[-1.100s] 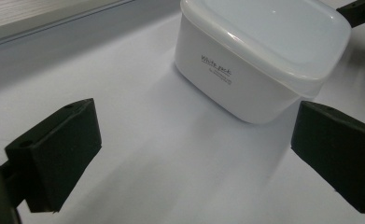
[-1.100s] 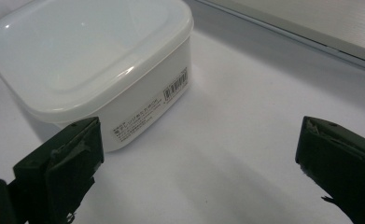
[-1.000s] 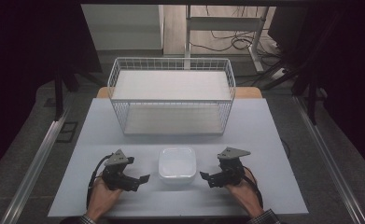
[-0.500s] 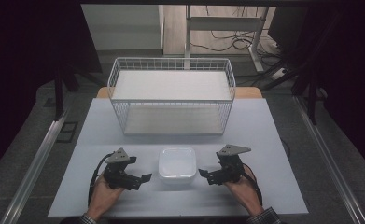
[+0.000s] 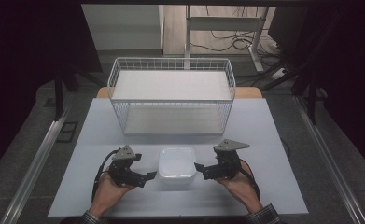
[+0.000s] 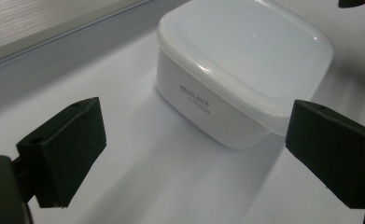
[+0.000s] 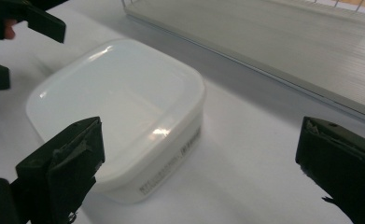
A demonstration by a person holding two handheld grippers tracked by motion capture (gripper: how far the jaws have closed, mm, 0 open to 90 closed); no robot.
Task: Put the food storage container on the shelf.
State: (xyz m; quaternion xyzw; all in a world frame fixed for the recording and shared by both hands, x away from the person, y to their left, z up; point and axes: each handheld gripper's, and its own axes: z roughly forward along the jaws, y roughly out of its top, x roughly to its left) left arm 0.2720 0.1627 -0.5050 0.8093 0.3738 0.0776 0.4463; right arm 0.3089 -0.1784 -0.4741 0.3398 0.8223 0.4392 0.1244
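Observation:
A white square container with its lid on (image 5: 176,162) sits on the table near the front edge. My left gripper (image 5: 146,178) is open just left of it, jaws pointing at its left side. My right gripper (image 5: 200,169) is open just right of it, jaws pointing at its right side. In the left gripper view the container (image 6: 245,60) lies ahead of the wide-spread jaws of the left gripper (image 6: 199,140), not between them. In the right gripper view the container (image 7: 119,102) sits ahead and left of the right gripper (image 7: 201,163), close to its left jaw. Neither gripper holds anything.
A white wire basket (image 5: 171,100) with a flat white board on top and another at its bottom stands at the back middle of the pale table (image 5: 264,140). Bare tabletop lies between the basket and the container. The left gripper (image 7: 26,18) shows beyond the container.
My right gripper has edged a little left toward the container. The left gripper and the container have hardly moved.

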